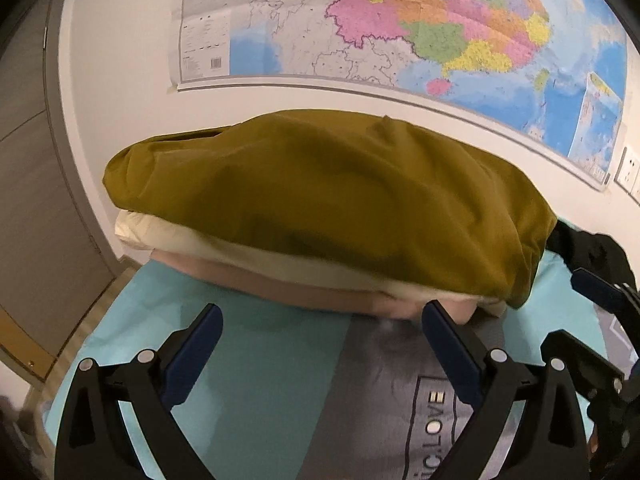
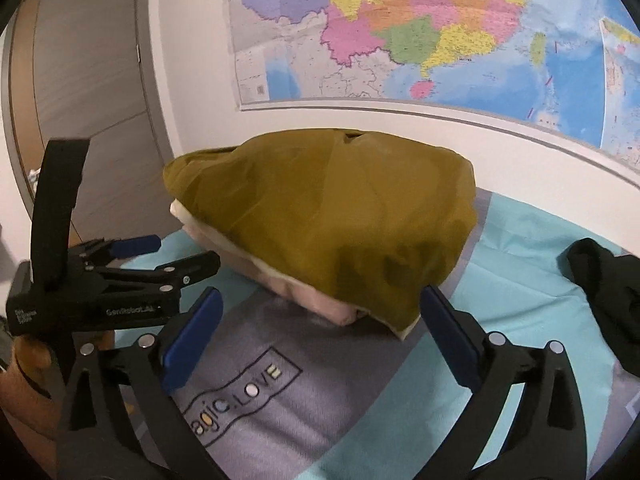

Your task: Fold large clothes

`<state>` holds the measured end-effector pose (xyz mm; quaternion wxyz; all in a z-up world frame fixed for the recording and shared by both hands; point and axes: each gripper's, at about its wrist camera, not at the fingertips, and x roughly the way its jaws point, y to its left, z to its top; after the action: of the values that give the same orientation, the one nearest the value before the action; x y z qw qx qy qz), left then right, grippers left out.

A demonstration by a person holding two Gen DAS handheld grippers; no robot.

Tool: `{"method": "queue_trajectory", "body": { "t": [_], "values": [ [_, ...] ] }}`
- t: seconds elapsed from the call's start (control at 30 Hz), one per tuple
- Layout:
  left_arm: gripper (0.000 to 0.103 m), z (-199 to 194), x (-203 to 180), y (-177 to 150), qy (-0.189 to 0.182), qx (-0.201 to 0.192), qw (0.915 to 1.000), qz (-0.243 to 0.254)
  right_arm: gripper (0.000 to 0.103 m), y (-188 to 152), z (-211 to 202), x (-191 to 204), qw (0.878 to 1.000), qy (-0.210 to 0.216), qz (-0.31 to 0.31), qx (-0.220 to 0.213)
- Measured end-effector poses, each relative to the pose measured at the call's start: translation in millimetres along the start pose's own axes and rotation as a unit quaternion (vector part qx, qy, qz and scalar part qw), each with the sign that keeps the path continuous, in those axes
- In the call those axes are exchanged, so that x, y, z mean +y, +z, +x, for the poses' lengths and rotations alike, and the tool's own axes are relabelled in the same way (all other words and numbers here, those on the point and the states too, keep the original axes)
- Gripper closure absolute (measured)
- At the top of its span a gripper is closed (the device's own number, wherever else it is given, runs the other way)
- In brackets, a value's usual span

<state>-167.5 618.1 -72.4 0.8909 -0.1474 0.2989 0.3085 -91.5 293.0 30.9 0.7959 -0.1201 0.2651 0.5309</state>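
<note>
Both tools stood spread wide with nothing between their blue pads; the left tool [image 1: 322, 332] hung over the seam where the grey garment [image 1: 384, 392] met the light blue sheet [image 1: 256, 360], and its right finger [image 1: 448, 344] sat just in front of the stack's pinkish bottom layer, though contact could not be told; the right tool [image 2: 320, 320] hovered released above the same grey garment [image 2: 272, 392], which lay flat on the sheet-covered tabletop [image 2: 520, 304] with its boxed lettering facing up; directly behind the garment rose a stack of folded clothes, an olive-brown piece [image 1: 332, 204] on top, a cream layer [image 1: 168, 236] under it and a pale pink one [image 1: 280, 284] at the bottom; the stack sat near the white wall [image 2: 192, 92], below a large coloured map [image 1: 420, 28]; a black garment [image 2: 608, 280] lay crumpled on the sheet to the right, apart from the stack; in the right wrist view the left tool [image 2: 176, 252] showed at the left edge, held by a hand [image 2: 28, 372].
</note>
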Motion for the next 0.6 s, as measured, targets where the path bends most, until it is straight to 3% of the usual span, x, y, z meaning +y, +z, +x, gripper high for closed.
{"method": "queue_trajectory", "body": {
  "t": [0.23, 0.6],
  "values": [
    [0.007, -17, -1, -9, 0.003, -0.006, 0.9998, -0.019, 0.006, -19, -12, 7, 1.000, 0.002, 0.002, 0.006],
    [0.007, -42, -15, -26, 0.016, -0.015, 0.9997, -0.007, 0.006, -35, -30, 7, 1.000, 0.010, 0.012, 0.005]
  ]
}}
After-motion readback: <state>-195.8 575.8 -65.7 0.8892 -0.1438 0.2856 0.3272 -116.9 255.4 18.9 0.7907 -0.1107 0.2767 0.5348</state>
